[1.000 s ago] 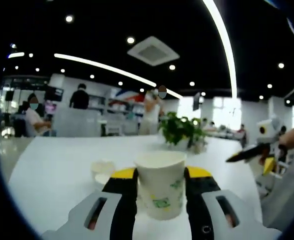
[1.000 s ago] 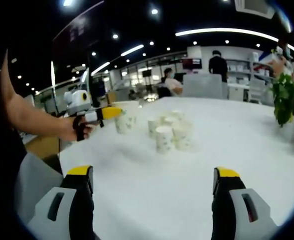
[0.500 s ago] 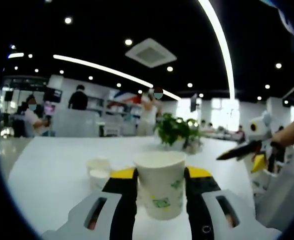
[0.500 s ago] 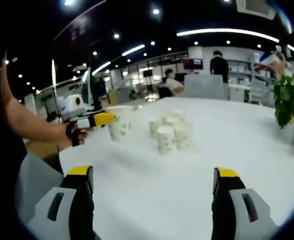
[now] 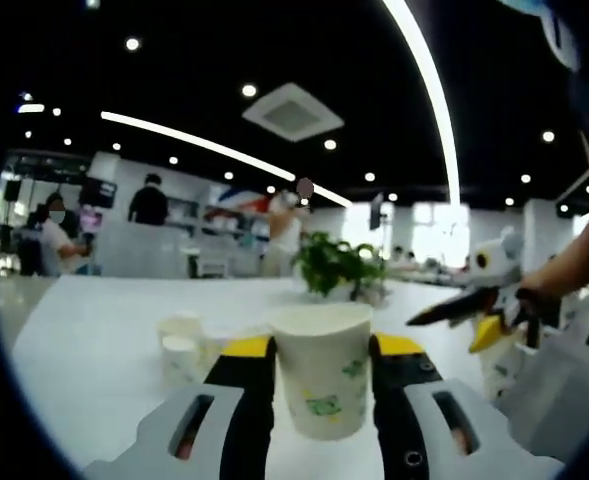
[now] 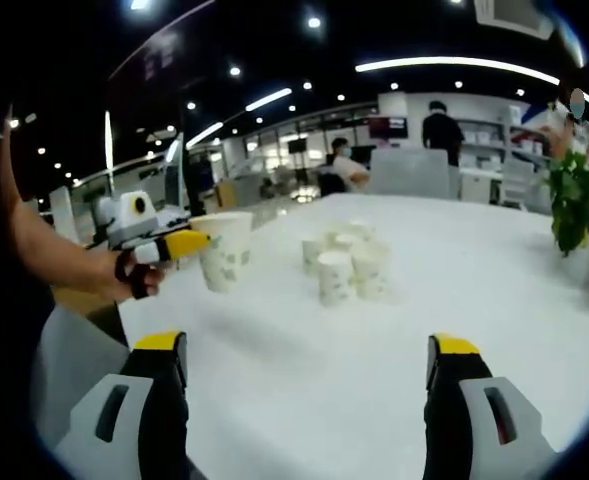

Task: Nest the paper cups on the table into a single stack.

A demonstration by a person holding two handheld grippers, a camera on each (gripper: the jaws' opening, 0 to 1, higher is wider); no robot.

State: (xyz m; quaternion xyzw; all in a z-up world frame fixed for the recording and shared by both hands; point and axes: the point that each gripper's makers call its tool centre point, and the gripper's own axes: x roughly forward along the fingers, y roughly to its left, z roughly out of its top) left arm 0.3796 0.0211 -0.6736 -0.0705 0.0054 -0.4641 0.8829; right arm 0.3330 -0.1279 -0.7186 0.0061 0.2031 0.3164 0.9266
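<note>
Gripping a paper cup [image 5: 323, 368] upright between its fingers, the left gripper [image 5: 323, 385] readies it for nesting; the right gripper [image 6: 309, 385] waits wide, the cluster of cups [image 6: 346, 263] ahead.

In the right gripper view we see the left tongs [image 6: 196, 243] have carried their paper cup [image 6: 224, 252] left and nearer to us, further from the cluster of cups [image 6: 342, 262] on the counter [image 6: 374, 340], tilting slightly.
</note>
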